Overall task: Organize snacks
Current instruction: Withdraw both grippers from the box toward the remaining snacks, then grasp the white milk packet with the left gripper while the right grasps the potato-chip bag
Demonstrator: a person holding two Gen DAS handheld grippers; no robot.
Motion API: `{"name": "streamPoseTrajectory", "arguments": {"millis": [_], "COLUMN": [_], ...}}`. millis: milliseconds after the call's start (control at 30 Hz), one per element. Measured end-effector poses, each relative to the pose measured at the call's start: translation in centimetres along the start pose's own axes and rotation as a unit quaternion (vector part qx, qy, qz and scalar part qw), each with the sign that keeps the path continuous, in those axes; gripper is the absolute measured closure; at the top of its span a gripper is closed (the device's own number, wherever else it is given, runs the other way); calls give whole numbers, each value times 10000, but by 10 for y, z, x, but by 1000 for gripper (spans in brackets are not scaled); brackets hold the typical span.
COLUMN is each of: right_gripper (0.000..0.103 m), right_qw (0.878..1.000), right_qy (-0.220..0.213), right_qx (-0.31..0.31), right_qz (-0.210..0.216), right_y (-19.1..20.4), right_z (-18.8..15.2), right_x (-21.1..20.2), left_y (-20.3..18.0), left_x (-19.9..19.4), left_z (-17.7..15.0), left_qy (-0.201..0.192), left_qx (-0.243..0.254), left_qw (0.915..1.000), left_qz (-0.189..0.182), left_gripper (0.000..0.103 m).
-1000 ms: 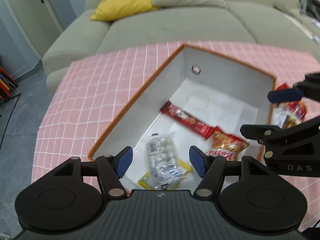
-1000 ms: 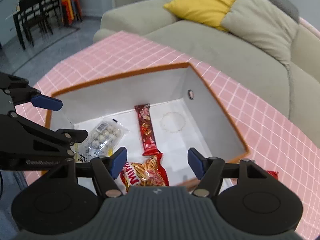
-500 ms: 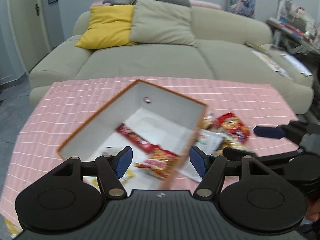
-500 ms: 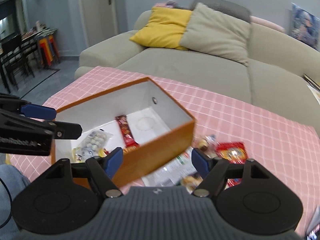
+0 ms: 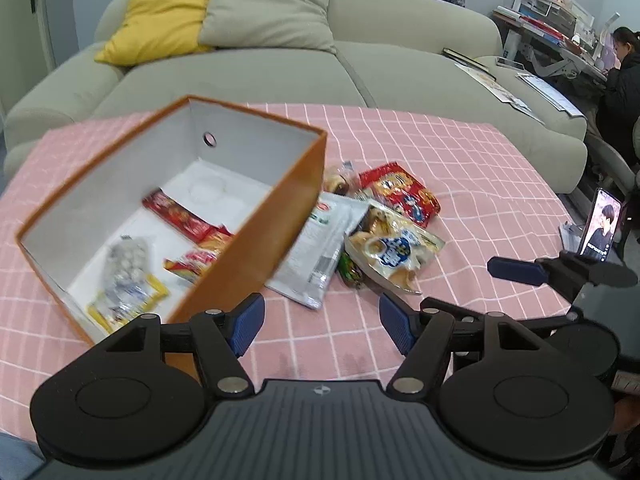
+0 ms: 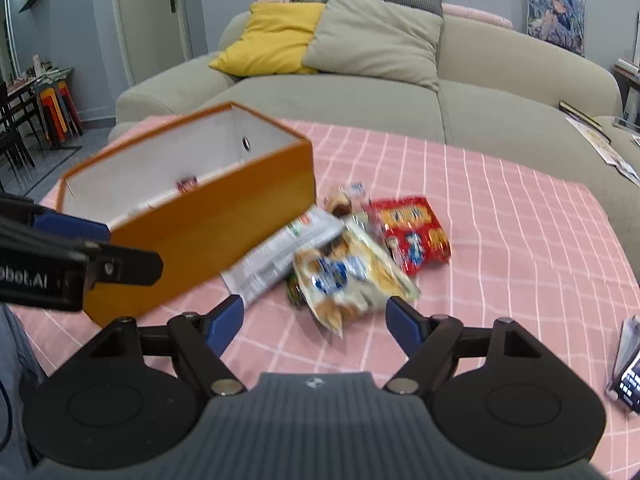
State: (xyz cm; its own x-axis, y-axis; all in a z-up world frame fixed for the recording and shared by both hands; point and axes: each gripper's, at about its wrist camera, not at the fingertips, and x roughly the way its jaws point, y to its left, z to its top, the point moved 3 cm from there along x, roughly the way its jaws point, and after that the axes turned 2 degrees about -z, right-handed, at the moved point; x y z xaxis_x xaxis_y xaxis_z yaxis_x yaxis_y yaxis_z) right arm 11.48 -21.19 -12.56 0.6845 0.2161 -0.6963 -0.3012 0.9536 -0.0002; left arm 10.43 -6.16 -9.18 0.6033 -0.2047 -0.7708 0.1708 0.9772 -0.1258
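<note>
An orange box (image 5: 256,248) with a white inside stands at the left of the pink checked cloth. In it lie a red bar (image 5: 176,214), a clear bag of pale balls (image 5: 124,276) and a red and yellow pack (image 5: 196,260). To its right is a loose pile: a red packet (image 5: 400,194), a yellow and blue bag (image 5: 392,252), a white pouch (image 5: 320,248) and a green wrapper (image 5: 350,272). My left gripper (image 5: 320,320) hovers open and empty near the box's front corner. My right gripper (image 6: 315,322) faces the yellow bag (image 6: 352,280); its jaws are opening with nothing between them.
A beige sofa (image 5: 280,68) with a yellow cushion (image 5: 156,20) and a grey one runs behind the table. A phone on a stand (image 5: 602,224) sits at the table's right edge. A person (image 5: 624,68) sits at a desk at the far right. Books lie on the sofa's right end.
Both grippers have drawn back from over the box towards the table's near side. The pile of snacks beside the box has come into view. The right jaws stand wider.
</note>
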Motion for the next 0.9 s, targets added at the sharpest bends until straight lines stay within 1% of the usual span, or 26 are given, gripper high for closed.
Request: {"name": "streamPoseTrajectory", "arguments": {"millis": [100,233,333,433,567,667,700,733,900], "right_gripper": [27,27,27,28,28,28,28,28,28], "right_qw": [9999,9995,9989,9976,9943,9917,9909,9897,9859], "right_qy": [24,77,97,151,221,293,327,358,390], "right_qx": [-92,-260,-442,-655,-1026,-1242,-1300,-1374,-1609], "right_qz": [-63,-146,-136,-140,-176,-147,-155,-191,-234], "right_y": [-4,-10,-12,-12,-11,-9,-9,-9,-6], "right_z": [-6,-4,-1,0,0,-1,-2,-2,-3], "right_x": [7,21,31,44,62,76,80,83,95], "left_y": [-3,-8,-9,-11,-13,-12,-11,-11,-16], "left_x": [9,27,45,66,89,107,111,116,135], "left_z": [-2,2,3,1,1,3,4,5,6], "left_qy": [7,8,35,149,214,303,325,352,499], "left_qx": [81,365,582,752,932,1030,1061,1086,1252], "left_qw": [10000,9992,9980,9966,9949,9931,9926,9923,9894], "left_qz": [-47,180,236,289,334,461,492,482,548], "left_gripper": [26,28,29,32,32,32,33,37,38]}}
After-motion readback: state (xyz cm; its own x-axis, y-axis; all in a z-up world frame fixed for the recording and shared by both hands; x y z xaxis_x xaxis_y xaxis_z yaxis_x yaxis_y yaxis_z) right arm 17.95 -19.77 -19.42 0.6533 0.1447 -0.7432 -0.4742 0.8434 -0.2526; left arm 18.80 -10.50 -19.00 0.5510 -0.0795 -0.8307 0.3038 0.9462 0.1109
